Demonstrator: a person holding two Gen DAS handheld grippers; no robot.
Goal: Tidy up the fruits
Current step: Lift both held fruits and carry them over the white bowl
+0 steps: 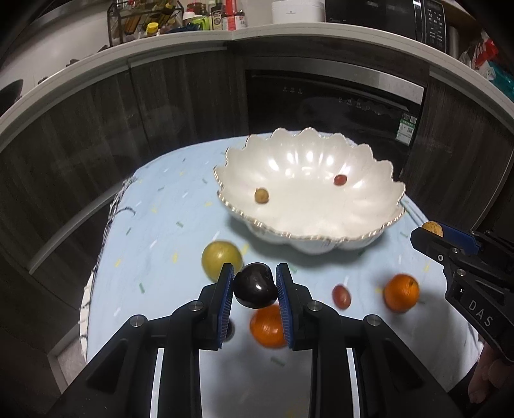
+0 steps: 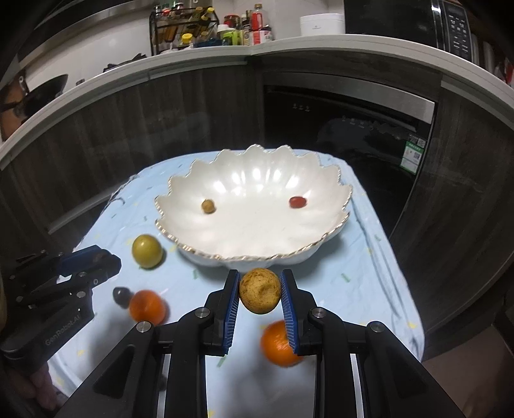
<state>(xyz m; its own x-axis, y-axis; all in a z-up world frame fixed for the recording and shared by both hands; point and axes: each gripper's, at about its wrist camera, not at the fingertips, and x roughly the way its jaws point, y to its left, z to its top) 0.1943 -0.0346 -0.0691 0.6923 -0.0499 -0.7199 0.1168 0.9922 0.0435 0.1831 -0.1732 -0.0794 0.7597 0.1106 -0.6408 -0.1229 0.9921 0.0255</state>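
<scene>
A white scalloped bowl [image 1: 321, 222] [image 2: 257, 231] stands on the light blue cloth; it holds a small yellow-brown fruit [image 1: 261, 195] [image 2: 208, 206] and a small red fruit [image 1: 340, 179] [image 2: 297, 201]. My left gripper [image 1: 254, 284] is shut on a dark plum [image 1: 255, 286], held above the cloth just short of the bowl. My right gripper [image 2: 259, 291] is shut on a tan speckled fruit [image 2: 259, 291] near the bowl's front rim; it also shows in the left wrist view [image 1: 432, 230]. On the cloth lie a green-yellow fruit [image 1: 220, 258] [image 2: 147, 251], two oranges [image 1: 401, 292] [image 1: 266, 326] and a red grape [image 1: 341, 295].
The table with the blue cloth [image 1: 167, 225] sits before dark wood cabinets and a built-in oven [image 1: 334, 106]. A counter above carries bottles and a rack [image 1: 192, 19]. The cloth's left edge [image 1: 96, 273] drops off. A small dark fruit [image 2: 121, 296] lies by the left orange.
</scene>
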